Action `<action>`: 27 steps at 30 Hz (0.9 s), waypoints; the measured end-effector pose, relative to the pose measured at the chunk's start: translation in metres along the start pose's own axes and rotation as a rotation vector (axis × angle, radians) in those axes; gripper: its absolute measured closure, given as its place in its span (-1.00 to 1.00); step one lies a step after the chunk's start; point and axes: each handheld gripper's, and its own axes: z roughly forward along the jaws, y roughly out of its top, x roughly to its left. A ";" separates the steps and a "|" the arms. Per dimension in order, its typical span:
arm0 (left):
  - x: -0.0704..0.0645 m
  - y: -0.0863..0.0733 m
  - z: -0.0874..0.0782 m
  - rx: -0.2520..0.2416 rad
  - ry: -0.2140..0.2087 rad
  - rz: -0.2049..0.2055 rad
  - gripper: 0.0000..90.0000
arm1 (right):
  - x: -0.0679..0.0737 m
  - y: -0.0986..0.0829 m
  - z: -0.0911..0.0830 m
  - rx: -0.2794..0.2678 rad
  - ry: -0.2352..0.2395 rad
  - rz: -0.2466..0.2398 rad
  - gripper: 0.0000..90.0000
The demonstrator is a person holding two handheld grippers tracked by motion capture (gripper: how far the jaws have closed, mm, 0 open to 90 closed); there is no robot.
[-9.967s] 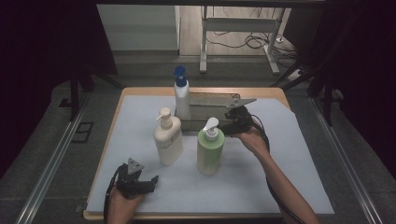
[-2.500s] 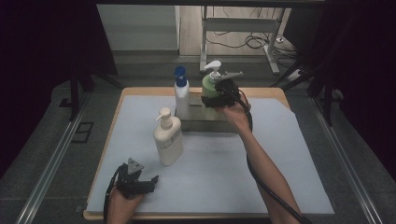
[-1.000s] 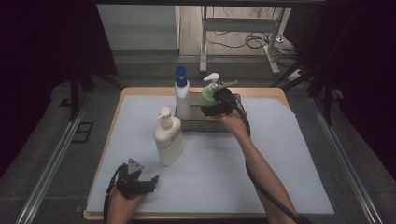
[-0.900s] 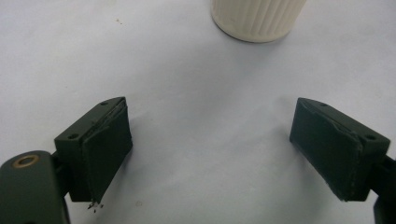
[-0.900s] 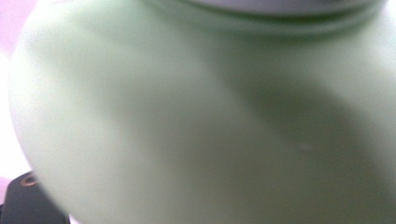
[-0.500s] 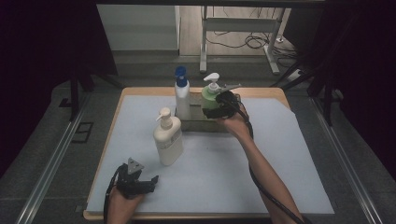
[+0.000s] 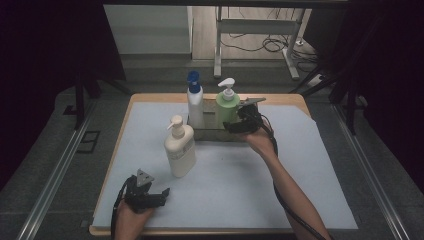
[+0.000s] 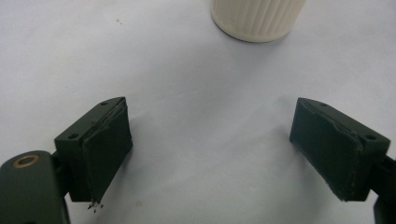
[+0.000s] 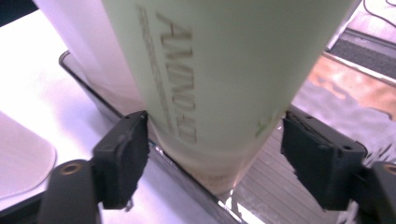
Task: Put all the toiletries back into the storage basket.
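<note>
- Green pump bottle point(image 7: 227, 106): upright, its base set in the dark tray point(image 7: 212, 134) at the far middle of the table, just beside the blue-capped bottle. In the right gripper view the pale green body point(image 9: 224, 74) carries raised lettering down its side, and its foot stands on the tray's slatted floor point(image 9: 271, 186), close to the near rim.
- Right gripper point(image 7: 239, 125): at the green bottle's lower body, arm stretched across the table. Its jaws stand either side of the bottle; the left one is touching or nearly touching the wall, the right one shows a clear gap. Judged parted and no longer gripping, not clamped.
- Blue-capped bottle point(image 7: 194, 102): white, upright in the same tray, left of the green one.
- Cream pump bottle point(image 7: 180, 149): upright on the pale table cover point(image 7: 300, 165), outside the tray, near its left front. Its ribbed base point(image 8: 257, 18) appears at the top of the left gripper view.
- Left gripper point(image 7: 159, 196): low at the near left corner of the table, well apart from every bottle. Jaws wide apart, nothing between them but bare cover.
- Status, as a judgement: two of three bottles stand in the tray, the green one apparently just placed. Left to do: draw the right gripper clear without tipping the bottle, then bring the cream bottle over, if the tray has room for it.
</note>
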 end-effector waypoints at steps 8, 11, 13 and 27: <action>0.000 0.000 0.000 0.001 0.000 0.000 -0.73 | -0.006 -0.010 -0.010 0.020 0.008 0.011 -0.14; 0.000 0.000 0.000 0.000 0.000 -0.001 -0.73 | -0.010 -0.014 -0.013 0.026 -0.005 0.026 -0.05; 0.000 0.000 0.000 0.000 0.000 -0.001 -0.73 | -0.013 -0.016 -0.014 0.033 -0.015 0.036 -0.02; 0.000 0.000 0.000 0.000 0.000 0.000 -0.73 | -0.021 -0.015 -0.005 0.045 -0.099 0.051 0.74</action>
